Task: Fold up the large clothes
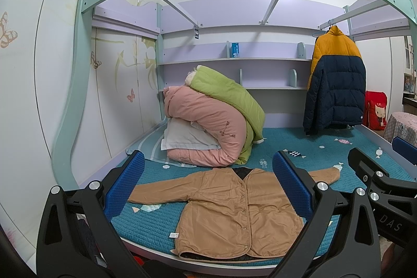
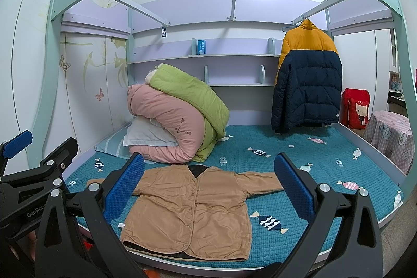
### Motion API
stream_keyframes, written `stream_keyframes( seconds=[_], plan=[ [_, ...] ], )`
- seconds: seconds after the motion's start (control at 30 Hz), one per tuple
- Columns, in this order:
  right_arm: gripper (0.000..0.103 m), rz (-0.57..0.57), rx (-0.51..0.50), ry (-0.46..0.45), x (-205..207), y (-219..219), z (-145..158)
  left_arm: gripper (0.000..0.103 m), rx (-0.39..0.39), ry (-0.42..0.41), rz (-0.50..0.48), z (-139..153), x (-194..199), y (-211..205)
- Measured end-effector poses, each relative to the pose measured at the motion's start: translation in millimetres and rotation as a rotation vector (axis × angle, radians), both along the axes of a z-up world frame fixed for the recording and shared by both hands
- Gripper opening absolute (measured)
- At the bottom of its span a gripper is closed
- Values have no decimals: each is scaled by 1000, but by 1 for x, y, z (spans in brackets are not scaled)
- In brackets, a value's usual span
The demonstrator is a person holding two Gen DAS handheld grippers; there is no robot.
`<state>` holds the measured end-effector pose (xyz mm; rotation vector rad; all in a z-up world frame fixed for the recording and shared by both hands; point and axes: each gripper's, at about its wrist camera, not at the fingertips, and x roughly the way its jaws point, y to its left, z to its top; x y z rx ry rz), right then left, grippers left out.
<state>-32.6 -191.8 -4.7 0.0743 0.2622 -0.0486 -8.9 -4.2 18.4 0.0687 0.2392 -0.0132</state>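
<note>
Item: tan snap-front jacket (image 1: pixel 234 210), laid face up on the teal quilted mattress (image 1: pixel 299 147), sleeves spread toward 9 and 3 o'clock, hem toward me at 6 o'clock, collar at 12.
Left gripper (image 1: pixel 208 189): my blue pads (image 1: pixel 125 186) are spread wide, holding nothing, hovering short of the jacket.
Right gripper (image 2: pixel 209 189): likewise spread and empty; blue pads (image 2: pixel 294 186) frame the jacket from above the near edge of the bed.
Step in hand: as I judge it, the first fold is not yet begun; the jacket lies flat and unfolded.
How to do it well: I would take one sleeve cuff in each gripper, pinch only the upper fabric, and bring the sleeves across the chest before folding hem to collar. The shell looks slippery, so a firm pinch seems wise.
Risk: the front placket curls open near the hem and may bunch.
Surface: mattress cover with candy and fish motifs.
Room, 11 o'clock: pink quilt (image 1: pixel 206 127) and green quilt (image 1: pixel 229 95) stacked on a pillow.
Room, 1 o'clock: yellow-and-navy puffer jacket (image 1: pixel 336 80) on a hanger.
Room, 12 o'clock: lilac shelves (image 1: pixel 234 61) under a mint bed frame.
</note>
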Motion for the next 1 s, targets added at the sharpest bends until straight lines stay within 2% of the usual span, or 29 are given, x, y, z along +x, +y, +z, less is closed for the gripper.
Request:
stream_keyframes(
  seconds=[0.43, 1.0],
  plan=[
    [96, -3, 1, 13, 4, 2, -2, 98, -1, 9, -1, 0, 2, 1],
    [96, -13, 2, 58, 30, 5, -18, 98, 5, 56, -6, -24, 32, 4]
  ],
)
